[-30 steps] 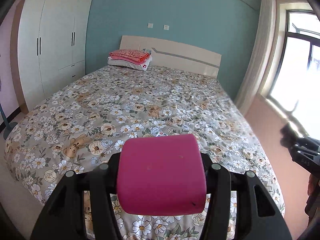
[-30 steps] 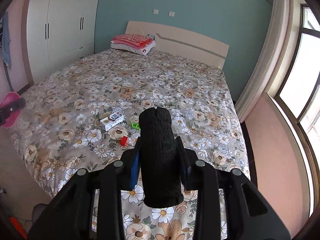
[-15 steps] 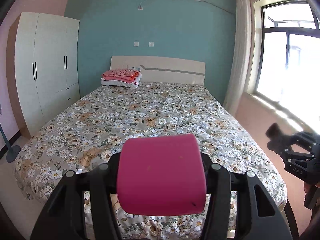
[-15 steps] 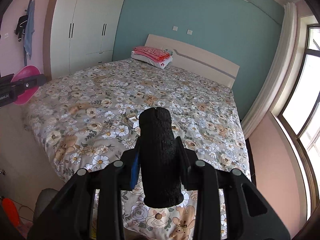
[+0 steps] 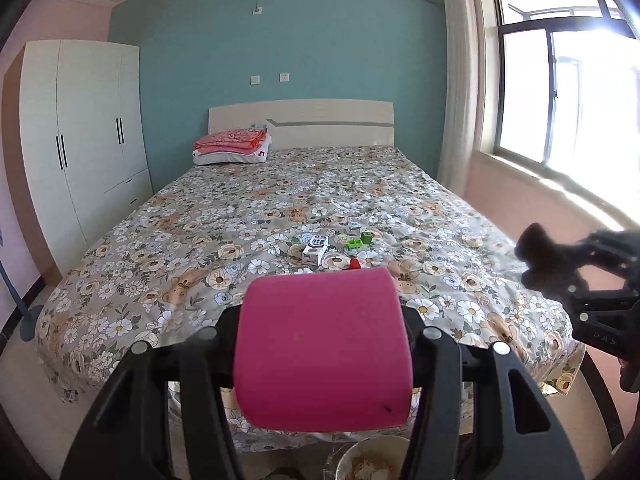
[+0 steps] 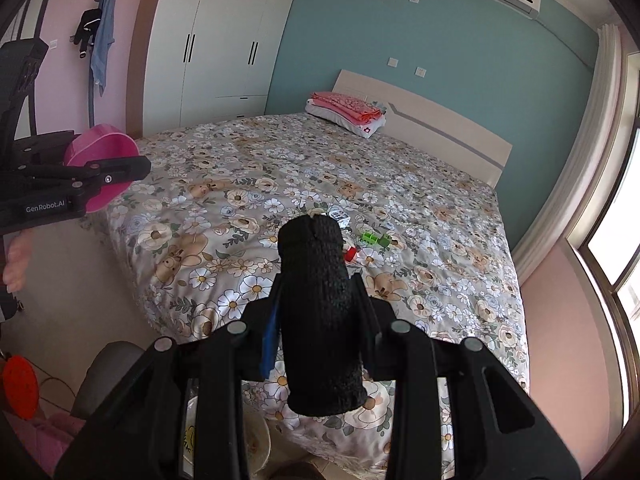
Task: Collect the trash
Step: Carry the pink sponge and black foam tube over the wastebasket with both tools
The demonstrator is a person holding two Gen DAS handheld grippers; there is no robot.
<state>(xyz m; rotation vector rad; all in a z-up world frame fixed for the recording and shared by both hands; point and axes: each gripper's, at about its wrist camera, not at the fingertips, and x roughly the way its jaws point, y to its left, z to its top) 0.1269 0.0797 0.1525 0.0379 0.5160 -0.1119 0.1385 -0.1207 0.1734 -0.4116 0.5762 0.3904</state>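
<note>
I am holding both grippers up in front of the bed (image 5: 224, 216). The left gripper (image 5: 322, 356) is showing a big pink pad, and its fingers are pressed together with nothing between them. The right gripper (image 6: 318, 312) is wearing black cloth on its fingers (image 6: 316, 280), and they are squeezed together too, holding nothing.

The trash is lying on the flower blanket, near the middle of the bed and a bit toward the window (image 5: 560, 92) side. I am seeing a small white box (image 5: 314, 254), a red bit (image 5: 354, 264) just beside it, and green bits (image 5: 359, 241) close by. They are well apart from both grippers. A pale bin (image 5: 370, 460) is sitting on the floor at the foot of the bed, under the left gripper.
</note>
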